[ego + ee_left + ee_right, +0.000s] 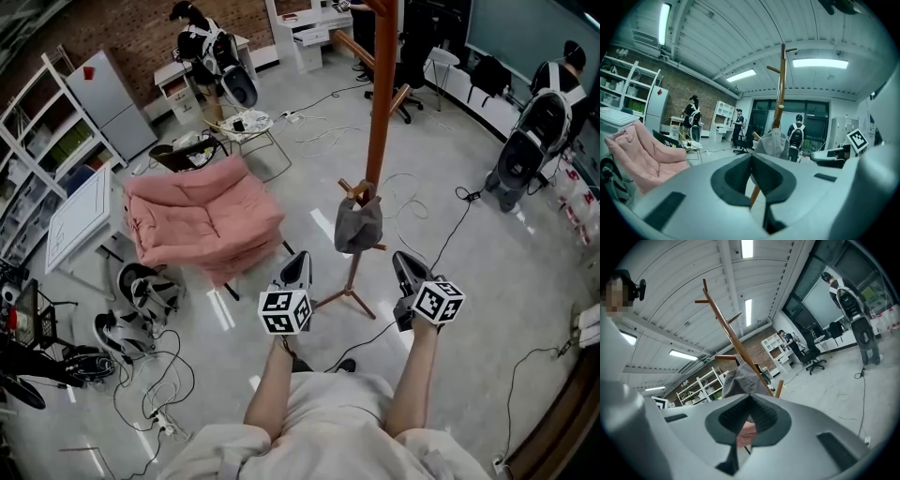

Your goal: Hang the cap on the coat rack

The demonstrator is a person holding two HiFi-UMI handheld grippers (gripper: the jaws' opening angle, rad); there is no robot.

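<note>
A grey cap [358, 225] hangs from a low peg of the wooden coat rack [380, 112]. Both grippers are held back from it, near the person's body, with nothing in them. My left gripper [298, 270] is shut, below and left of the cap. My right gripper [409, 266] is shut too, below and right of it. In the left gripper view the cap [772, 143] shows on the rack [780, 89] just beyond the closed left gripper [751, 155]. From the right gripper view, the cap [740, 378] and rack [724, 319] appear above the closed right gripper [750, 395].
A pink armchair [202, 220] sits left of the rack, whose tripod feet [347, 298] stand just ahead of me. Cables [150, 394] and gear litter the floor at left. White shelving [37, 141] lines the left wall. People stand at the far back [202, 47] and right [553, 94].
</note>
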